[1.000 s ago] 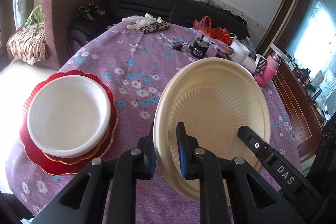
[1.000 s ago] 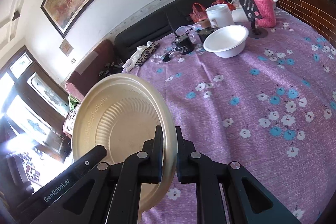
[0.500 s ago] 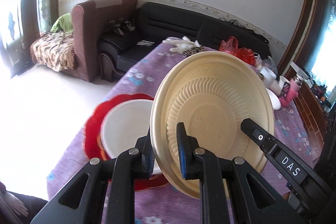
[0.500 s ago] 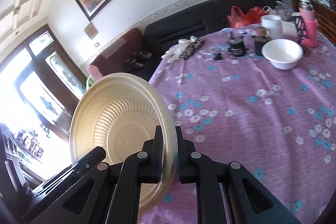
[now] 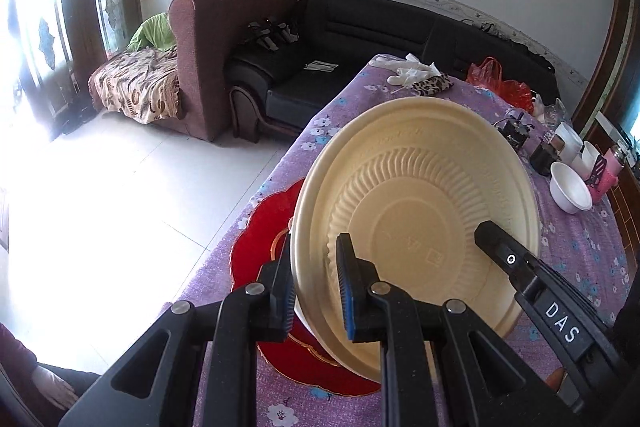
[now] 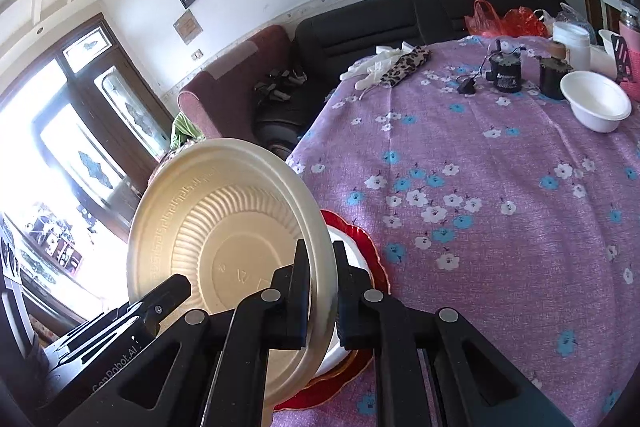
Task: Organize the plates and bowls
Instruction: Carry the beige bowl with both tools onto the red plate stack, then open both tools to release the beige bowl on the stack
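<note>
The table (image 6: 500,207) with its purple flowered cloth fills my right view. My cream plate (image 5: 420,211) hangs tilted over the red plate (image 5: 256,247) at seven o'clock. My left gripper (image 5: 314,287) and right gripper (image 6: 320,287) both pinch its rim. A white bowl (image 6: 596,103) sits at two o'clock.

Cream plate (image 5: 416,195) looks like matt moulded pulp, ribbed round its well. At nine o'clock beneath it, the red plate (image 5: 256,247) shines glossy, gilt-edged. Tablecloth (image 6: 500,211) is woven purple cloth, slightly rough. White bowl (image 6: 596,103) at two o'clock: smooth, matt.
</note>
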The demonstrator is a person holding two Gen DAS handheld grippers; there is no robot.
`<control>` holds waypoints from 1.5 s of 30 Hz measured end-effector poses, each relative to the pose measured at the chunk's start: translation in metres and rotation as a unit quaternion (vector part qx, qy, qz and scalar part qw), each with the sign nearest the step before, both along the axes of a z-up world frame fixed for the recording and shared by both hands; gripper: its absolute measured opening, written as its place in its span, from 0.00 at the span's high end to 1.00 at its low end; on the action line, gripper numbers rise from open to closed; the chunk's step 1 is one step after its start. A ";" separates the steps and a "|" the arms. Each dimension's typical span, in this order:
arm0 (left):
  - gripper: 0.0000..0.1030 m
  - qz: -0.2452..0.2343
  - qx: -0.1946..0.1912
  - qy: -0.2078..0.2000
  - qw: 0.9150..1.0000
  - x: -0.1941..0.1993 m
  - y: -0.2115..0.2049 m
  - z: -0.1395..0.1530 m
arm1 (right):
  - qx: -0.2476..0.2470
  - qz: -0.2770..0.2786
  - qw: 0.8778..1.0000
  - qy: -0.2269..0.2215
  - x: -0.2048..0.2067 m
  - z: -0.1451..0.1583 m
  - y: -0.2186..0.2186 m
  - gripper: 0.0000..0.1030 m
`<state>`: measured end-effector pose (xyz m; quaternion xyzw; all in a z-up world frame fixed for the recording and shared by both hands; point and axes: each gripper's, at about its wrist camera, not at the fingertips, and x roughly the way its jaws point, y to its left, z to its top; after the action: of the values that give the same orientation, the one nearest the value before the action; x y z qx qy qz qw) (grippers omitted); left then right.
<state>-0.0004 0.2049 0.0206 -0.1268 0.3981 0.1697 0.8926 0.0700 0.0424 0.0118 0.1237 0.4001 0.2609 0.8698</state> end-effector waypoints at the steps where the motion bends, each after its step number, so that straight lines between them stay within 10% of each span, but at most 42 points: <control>1: 0.84 0.002 -0.001 0.005 1.000 0.002 0.002 -0.004 | -0.003 0.001 1.000 0.002 0.002 -0.003 0.003 0.89; 24: 0.82 0.019 -0.014 0.039 0.999 0.013 0.026 -0.034 | -0.085 0.000 0.996 -0.020 0.010 -0.038 0.034 0.86; 45: 0.77 0.018 -0.006 0.006 1.000 -0.009 0.017 -0.005 | -0.102 -0.048 0.989 -0.092 -0.001 0.015 -0.006 0.76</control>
<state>-0.0095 0.2220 0.0159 -0.1382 0.4026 0.1836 0.8861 0.0687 0.0362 0.0269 0.0288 0.3366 0.1868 0.9225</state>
